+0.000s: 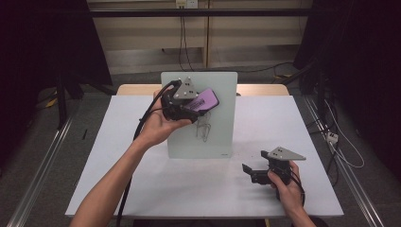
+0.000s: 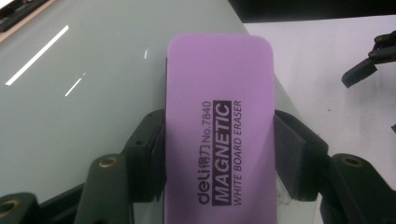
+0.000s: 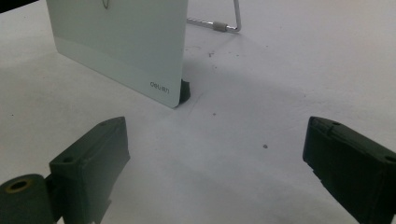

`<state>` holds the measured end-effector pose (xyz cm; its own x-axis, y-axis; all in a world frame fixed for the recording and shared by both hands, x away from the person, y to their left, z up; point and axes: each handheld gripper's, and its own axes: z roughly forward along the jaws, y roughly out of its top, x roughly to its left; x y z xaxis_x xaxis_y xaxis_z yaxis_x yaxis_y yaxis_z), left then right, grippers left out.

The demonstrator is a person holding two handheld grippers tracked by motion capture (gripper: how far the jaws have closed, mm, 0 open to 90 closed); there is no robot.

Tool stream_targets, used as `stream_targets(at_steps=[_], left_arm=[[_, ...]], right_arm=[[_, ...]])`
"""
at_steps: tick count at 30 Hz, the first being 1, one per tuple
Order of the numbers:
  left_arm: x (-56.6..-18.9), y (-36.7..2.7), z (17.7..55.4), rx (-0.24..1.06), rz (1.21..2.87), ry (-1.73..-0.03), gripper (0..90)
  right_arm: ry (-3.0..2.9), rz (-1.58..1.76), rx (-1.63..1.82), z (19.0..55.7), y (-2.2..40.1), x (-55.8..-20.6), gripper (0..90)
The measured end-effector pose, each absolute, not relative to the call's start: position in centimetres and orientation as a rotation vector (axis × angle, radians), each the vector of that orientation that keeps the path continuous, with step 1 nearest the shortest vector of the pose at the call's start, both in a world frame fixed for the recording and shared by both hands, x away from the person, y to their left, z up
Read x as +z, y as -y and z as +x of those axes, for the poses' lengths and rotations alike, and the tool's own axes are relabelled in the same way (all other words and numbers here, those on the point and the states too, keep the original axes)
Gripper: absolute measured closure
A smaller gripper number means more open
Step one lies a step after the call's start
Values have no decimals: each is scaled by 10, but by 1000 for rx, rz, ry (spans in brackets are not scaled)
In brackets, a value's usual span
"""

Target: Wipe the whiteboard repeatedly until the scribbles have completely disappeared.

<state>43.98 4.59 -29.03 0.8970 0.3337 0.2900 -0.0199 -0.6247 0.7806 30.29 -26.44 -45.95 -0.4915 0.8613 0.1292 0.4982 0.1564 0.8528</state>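
Purple eraser (image 2: 219, 135) (label: magnetic whiteboard eraser) pinched between left gripper (image 1: 182, 105) fingers (image 2: 144, 154), held flat against upper part of upright whiteboard (image 1: 222, 118), above scribble (image 1: 203, 128). Right gripper (image 1: 257, 171) rests low on white tabletop (image 1: 142, 165) near board's lower right corner, fingers (image 3: 88, 163) spread wide, nothing between them.

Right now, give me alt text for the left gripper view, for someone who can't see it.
A purple whiteboard eraser is clamped between the left gripper's black jaws, held over a pale glass whiteboard. A white table lies behind.
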Motion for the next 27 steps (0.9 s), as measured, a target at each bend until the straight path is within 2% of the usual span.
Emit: stream_targets(at_steps=[15, 27], left_arm=[[-310, -42, 431, 503, 2262, -189, 412], [-277, -59, 444, 555, 2188, -247, 412]], right_arm=[[-2051, 1297, 1274, 303, 264, -459, 75], [-2052, 1291, 1273, 303, 265, -459, 73]])
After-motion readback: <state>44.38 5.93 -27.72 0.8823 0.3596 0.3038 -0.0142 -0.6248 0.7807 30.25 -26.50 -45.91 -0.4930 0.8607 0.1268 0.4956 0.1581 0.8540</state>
